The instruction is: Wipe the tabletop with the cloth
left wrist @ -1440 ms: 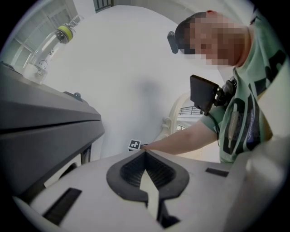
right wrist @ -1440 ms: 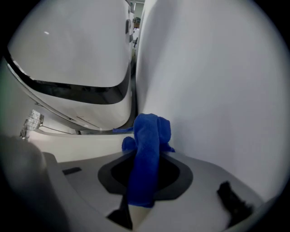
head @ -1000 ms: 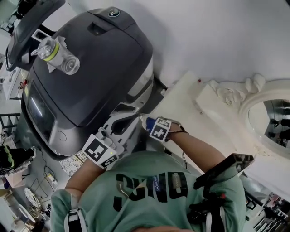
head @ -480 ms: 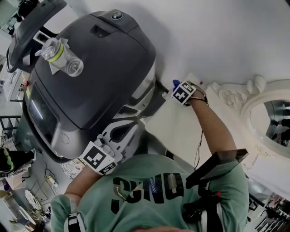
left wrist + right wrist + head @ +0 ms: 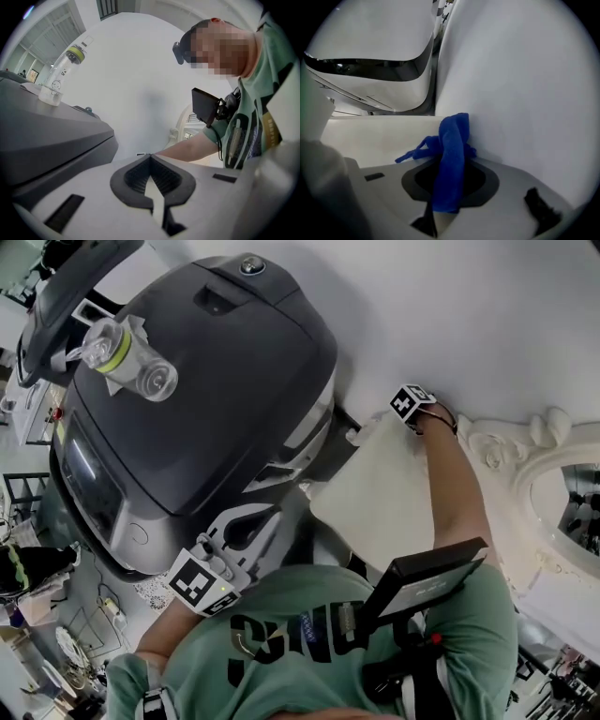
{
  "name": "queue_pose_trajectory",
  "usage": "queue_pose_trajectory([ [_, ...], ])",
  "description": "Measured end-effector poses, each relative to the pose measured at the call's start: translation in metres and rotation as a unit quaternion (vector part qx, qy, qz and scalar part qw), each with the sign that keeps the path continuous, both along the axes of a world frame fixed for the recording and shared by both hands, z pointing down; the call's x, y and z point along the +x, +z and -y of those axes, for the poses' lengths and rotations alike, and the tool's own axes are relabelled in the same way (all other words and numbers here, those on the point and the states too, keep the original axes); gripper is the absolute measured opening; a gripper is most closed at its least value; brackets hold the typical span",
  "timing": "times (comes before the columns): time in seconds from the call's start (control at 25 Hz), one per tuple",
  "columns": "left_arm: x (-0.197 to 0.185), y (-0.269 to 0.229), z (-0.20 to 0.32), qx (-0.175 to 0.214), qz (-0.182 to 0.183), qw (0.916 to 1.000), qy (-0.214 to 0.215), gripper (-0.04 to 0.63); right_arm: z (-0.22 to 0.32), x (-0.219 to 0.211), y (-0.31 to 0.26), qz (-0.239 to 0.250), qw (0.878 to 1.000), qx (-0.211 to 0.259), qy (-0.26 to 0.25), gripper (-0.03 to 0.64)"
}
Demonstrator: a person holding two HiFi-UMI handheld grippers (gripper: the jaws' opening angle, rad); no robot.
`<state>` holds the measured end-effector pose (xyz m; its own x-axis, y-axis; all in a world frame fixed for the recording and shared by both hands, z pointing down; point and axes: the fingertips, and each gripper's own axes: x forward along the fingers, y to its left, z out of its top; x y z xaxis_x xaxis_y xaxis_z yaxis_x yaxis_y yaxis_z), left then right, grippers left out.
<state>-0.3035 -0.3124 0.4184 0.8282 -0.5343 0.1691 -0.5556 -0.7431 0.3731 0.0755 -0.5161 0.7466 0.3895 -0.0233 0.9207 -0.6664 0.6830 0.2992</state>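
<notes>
A blue cloth hangs bunched out of my right gripper, which is shut on it. The cloth presses on the cream tabletop just where it meets the white wall. In the head view the right gripper is at the far corner of the tabletop, with the arm stretched over it; the cloth is hidden there. My left gripper is shut with nothing in it. It is held low at the left, off the tabletop, beside the dark machine.
A big dark grey machine stands against the tabletop's left side, with a clear bottle on top. An ornate white mirror frame lies at the right. A black flat device hangs on the person's chest.
My right gripper has carried the cloth across the tabletop from its near left edge to the far corner by the wall. The left gripper has hardly moved.
</notes>
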Motion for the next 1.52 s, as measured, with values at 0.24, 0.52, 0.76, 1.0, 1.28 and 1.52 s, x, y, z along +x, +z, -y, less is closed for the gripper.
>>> queue_pose_trajectory([
  [0.24, 0.009, -0.004, 0.003, 0.003, -0.016, 0.9997, 0.016, -0.003, -0.060, -0.057, -0.001, 0.027, 0.993, -0.069, -0.089, 0.087],
  [0.52, 0.026, -0.028, 0.004, 0.028, -0.039, 0.9978, 0.045, -0.003, -0.245, -0.193, 0.001, 0.155, 0.948, -0.169, -0.220, 0.090],
  [0.76, 0.036, -0.027, 0.004, 0.024, -0.038, 0.9968, 0.066, -0.003, -0.339, -0.252, -0.012, 0.271, 0.931, -0.172, -0.174, 0.090],
  [1.0, 0.045, -0.024, 0.004, 0.016, -0.035, 0.9955, 0.086, -0.003, -0.209, -0.153, -0.033, 0.287, 0.955, 0.068, 0.016, 0.092],
  [1.28, 0.055, -0.020, -0.004, 0.010, -0.025, 0.9934, 0.112, -0.003, -0.144, -0.076, -0.014, 0.178, 0.959, 0.203, 0.089, 0.095],
  [1.52, 0.058, -0.015, -0.014, 0.003, -0.021, 0.9927, 0.118, -0.003, -0.148, -0.077, -0.011, 0.215, 0.940, 0.226, 0.141, 0.089],
])
